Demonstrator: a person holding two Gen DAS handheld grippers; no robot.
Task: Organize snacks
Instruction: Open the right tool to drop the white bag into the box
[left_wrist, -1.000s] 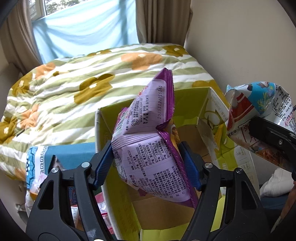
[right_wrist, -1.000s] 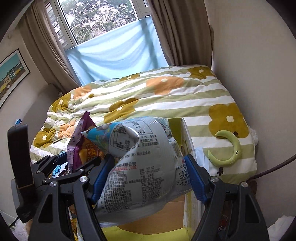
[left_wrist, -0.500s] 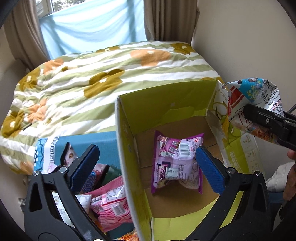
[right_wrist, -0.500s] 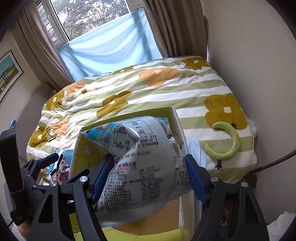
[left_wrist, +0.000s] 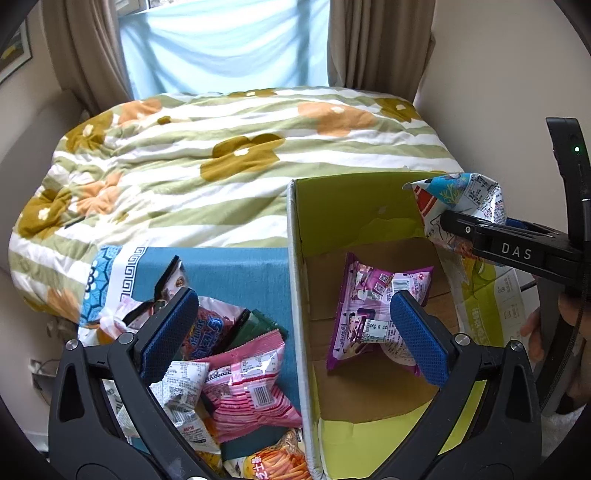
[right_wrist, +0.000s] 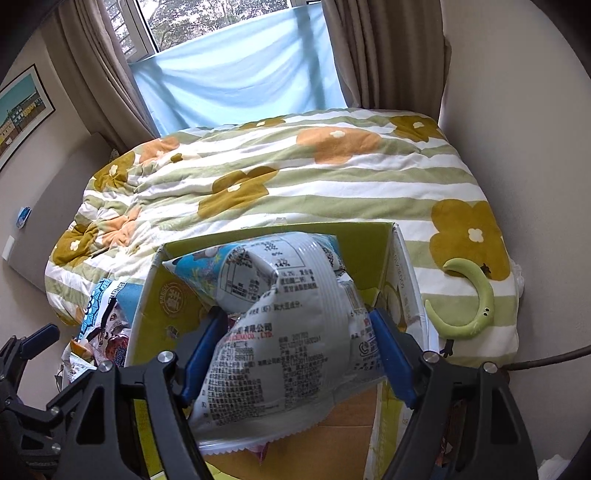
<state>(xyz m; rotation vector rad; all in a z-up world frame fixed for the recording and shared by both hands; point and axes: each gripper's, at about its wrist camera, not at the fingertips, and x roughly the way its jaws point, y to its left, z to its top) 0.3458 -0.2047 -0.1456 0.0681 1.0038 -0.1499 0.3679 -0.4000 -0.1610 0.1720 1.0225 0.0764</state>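
Note:
A yellow-green cardboard box (left_wrist: 295, 280) stands at the foot of the bed, open at the top. A purple snack packet (left_wrist: 373, 314) lies on its cardboard floor. My left gripper (left_wrist: 295, 332) is open and empty, straddling the box's left wall. Left of the box a pile of snack packets rests on a teal cloth (left_wrist: 236, 266), among them a pink packet (left_wrist: 247, 391). My right gripper (right_wrist: 295, 354) is shut on a white and blue snack bag (right_wrist: 273, 325) and holds it over the box (right_wrist: 373, 236). The bag also shows in the left wrist view (left_wrist: 461, 199).
A bed with a green-striped flowered quilt (left_wrist: 221, 155) fills the space behind the box. A green crescent-shaped toy (right_wrist: 469, 299) lies on the quilt right of the box. A wall stands close on the right (right_wrist: 517, 110). Curtains and a window are at the back.
My left gripper opened and dropped the purple packet into the box, then drew back left over the box wall. My right gripper kept its bag and shifted over the box.

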